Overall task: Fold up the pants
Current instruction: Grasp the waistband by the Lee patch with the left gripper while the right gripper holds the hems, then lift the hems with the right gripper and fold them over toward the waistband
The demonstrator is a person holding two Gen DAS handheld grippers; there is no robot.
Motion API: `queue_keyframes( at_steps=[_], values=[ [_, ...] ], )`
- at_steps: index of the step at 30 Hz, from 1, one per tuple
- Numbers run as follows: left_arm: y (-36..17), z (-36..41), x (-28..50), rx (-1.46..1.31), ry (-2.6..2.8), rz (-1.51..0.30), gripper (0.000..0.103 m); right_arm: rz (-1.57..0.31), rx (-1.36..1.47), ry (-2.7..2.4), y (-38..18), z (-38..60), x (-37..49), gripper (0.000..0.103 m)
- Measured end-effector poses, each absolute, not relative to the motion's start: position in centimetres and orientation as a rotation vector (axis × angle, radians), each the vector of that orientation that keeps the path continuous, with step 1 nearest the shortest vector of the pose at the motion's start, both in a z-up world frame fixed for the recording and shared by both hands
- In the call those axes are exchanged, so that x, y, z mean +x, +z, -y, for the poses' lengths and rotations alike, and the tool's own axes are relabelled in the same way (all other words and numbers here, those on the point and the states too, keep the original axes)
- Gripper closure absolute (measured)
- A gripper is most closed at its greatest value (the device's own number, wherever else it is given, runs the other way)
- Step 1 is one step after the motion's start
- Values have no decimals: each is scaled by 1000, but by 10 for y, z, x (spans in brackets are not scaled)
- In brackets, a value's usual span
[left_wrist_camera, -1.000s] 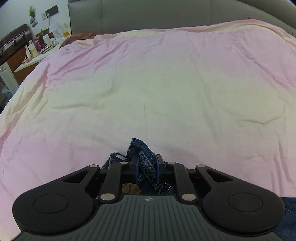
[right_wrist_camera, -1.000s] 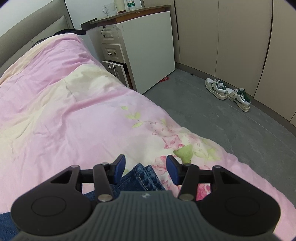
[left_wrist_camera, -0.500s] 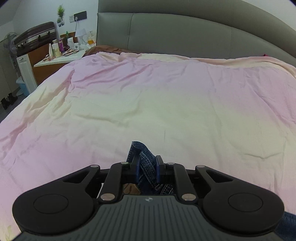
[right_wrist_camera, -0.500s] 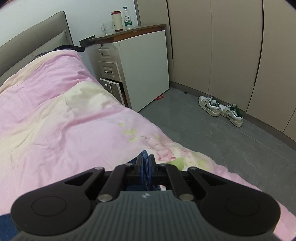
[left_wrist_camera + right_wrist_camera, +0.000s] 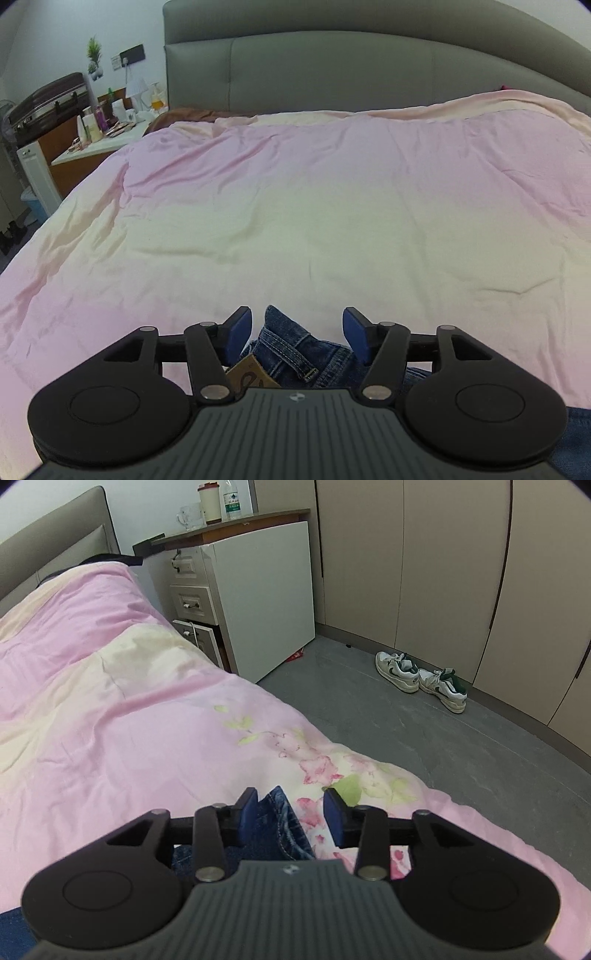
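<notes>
The jeans (image 5: 295, 347) are lying bunched at the near edge of the bed (image 5: 295, 206); I'm opening both the left gripper (image 5: 297, 332) and the right gripper (image 5: 290, 814), denim between untouched, so most folding seems left

Support surface: bed (image 5: 314, 206), covered by a pink and pale-yellow quilt (image 5: 258, 177), lightly wrinkled. Floral print on the quilt near its floor-side edge (image 5: 321, 768). Grey upholstered headboard (image 5: 332, 70) at the far end; a brown item, not identifiable, lies just in front of it at the left corner (image 5: 184, 114).

Directly on the quilt: blue denim pants (image 5: 295, 347) at the near edge, waistband end bunched up with a belt loop and a tan label (image 5: 249, 374) showing. Same denim in the right wrist view (image 5: 277, 830), lying beside the floral print.
</notes>
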State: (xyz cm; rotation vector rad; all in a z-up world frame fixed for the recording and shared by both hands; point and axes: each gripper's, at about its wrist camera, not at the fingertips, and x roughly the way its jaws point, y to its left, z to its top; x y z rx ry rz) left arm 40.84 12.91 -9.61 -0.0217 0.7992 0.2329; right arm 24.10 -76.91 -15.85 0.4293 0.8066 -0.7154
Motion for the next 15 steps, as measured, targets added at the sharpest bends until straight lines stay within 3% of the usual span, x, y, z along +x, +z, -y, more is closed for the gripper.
queue_keyframes(
  at_steps=[6,15],
  values=[
    [-74,-90,351,39,-1,-852,37,-817,507,-706,-145,757,186,68],
    [-86,-22,260,152,-337,-996,37,-814,726,-690,-156,747,101,69]
  ],
)
